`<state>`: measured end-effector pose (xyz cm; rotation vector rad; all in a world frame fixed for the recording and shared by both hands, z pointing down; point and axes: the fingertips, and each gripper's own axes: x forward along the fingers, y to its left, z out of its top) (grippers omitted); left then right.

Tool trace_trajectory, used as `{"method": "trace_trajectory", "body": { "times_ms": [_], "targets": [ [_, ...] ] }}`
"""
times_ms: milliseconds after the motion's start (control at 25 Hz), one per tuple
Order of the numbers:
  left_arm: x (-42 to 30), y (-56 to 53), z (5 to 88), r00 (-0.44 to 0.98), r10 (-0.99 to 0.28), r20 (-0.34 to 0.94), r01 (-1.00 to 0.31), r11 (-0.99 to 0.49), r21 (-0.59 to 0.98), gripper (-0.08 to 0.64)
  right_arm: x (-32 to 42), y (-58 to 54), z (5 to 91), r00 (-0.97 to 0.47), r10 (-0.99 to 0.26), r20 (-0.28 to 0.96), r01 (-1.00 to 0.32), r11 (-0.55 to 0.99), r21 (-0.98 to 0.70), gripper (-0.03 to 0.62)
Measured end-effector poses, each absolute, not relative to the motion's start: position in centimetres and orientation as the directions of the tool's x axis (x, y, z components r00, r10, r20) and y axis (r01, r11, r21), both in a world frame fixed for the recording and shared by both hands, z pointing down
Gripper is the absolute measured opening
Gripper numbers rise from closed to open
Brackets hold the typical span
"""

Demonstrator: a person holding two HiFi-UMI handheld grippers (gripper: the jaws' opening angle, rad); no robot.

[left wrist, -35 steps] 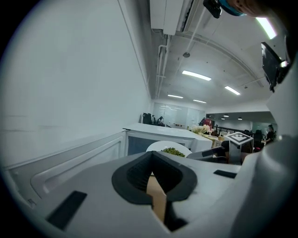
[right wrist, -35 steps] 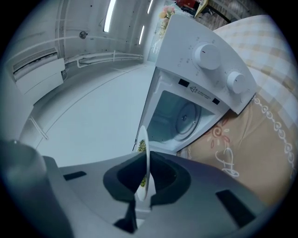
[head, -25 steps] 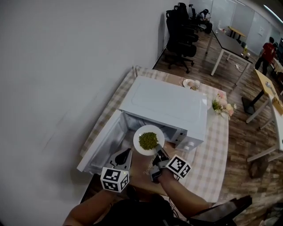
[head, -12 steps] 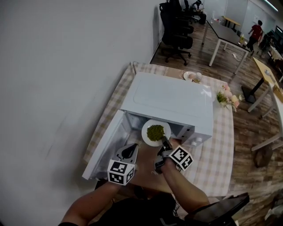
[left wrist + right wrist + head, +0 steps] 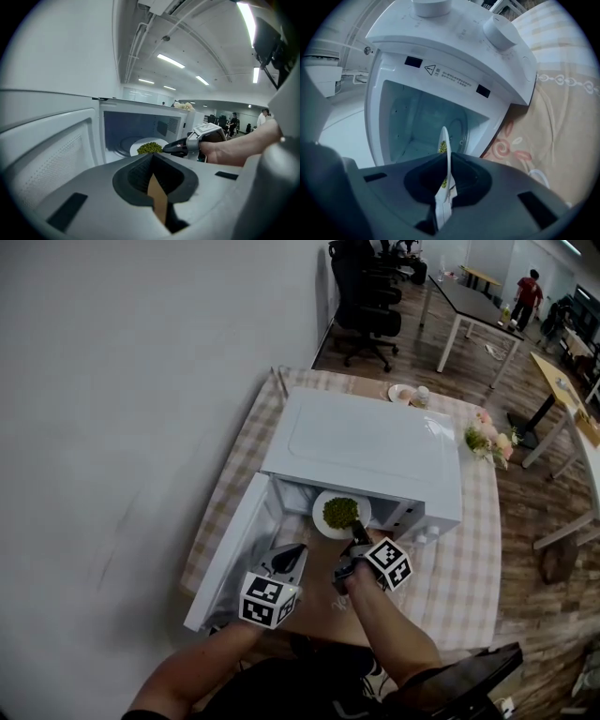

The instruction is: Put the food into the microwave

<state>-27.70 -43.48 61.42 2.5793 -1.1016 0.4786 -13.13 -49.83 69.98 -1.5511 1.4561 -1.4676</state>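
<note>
The job is well under way but not finished: the microwave (image 5: 375, 442) stands on the checked tablecloth (image 5: 469, 559) with its door (image 5: 230, 554) swung wide to the left, and the plate (image 5: 322, 523) of green food (image 5: 340, 512) is at the mouth of the cavity, its far edge already under the top of the oven. From the left gripper view it seems to hang just above the front of the glass turntable (image 5: 123, 143), though I cannot tell whether it touches. What is left, as I judge it, is to set the plate down on the turntable, let go, draw back and close the door. The right gripper (image 5: 358, 536) is clenched on the near rim of the plate; its own view shows the thin white edge pinched upright between the dark pads (image 5: 423, 183), with the food beyond the tips. The left gripper (image 5: 286, 557) hovers beside the door, jaws drawn together on nothing.
</note>
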Motion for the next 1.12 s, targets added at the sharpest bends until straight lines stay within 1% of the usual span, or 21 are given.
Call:
{"method": "trace_trajectory", "body": {
  "times_ms": [160, 400, 720, 960, 1000, 1040, 1120],
  "targets": [
    [-27.4, -43.3, 61.0, 0.675, -0.618, 0.404, -0.709, -0.694, 0.122, 0.008, -12.5, -50.8, 70.4, -0.138, -0.931, 0.338, -0.319, -0.282, -0.905, 0.023],
    [-27.5, -43.0, 61.2, 0.689, -0.597, 0.41, -0.687, -0.718, 0.111, 0.008, -11.8, -50.9, 71.2, -0.075, -0.922, 0.38, -0.308, -0.341, -0.888, 0.023],
    [-27.5, -42.6, 60.6, 0.711, -0.593, 0.379, -0.681, -0.715, 0.159, 0.008, -11.4, -51.3, 72.2, -0.01, -0.908, 0.419, -0.281, -0.4, -0.873, 0.023],
    [-27.3, -41.8, 59.9, 0.724, -0.584, 0.368, -0.664, -0.734, 0.141, 0.008, -11.8, -51.8, 72.5, -0.004, -0.905, 0.426, -0.29, -0.406, -0.866, 0.025],
    [-27.3, -41.7, 59.9, 0.724, -0.583, 0.368, -0.663, -0.735, 0.14, 0.008, -11.9, -51.9, 72.6, -0.008, -0.908, 0.419, -0.291, -0.399, -0.87, 0.046],
    [-27.4, -41.6, 60.0, 0.724, -0.582, 0.369, -0.664, -0.733, 0.147, 0.008, -11.9, -51.9, 72.6, -0.009, -0.912, 0.411, -0.288, -0.391, -0.874, 0.099],
    [-27.6, -41.6, 60.2, 0.72, -0.585, 0.372, -0.673, -0.719, 0.173, 0.008, -11.9, -51.8, 72.5, -0.009, -0.917, 0.399, -0.286, -0.38, -0.88, 0.11]
  ]
}}
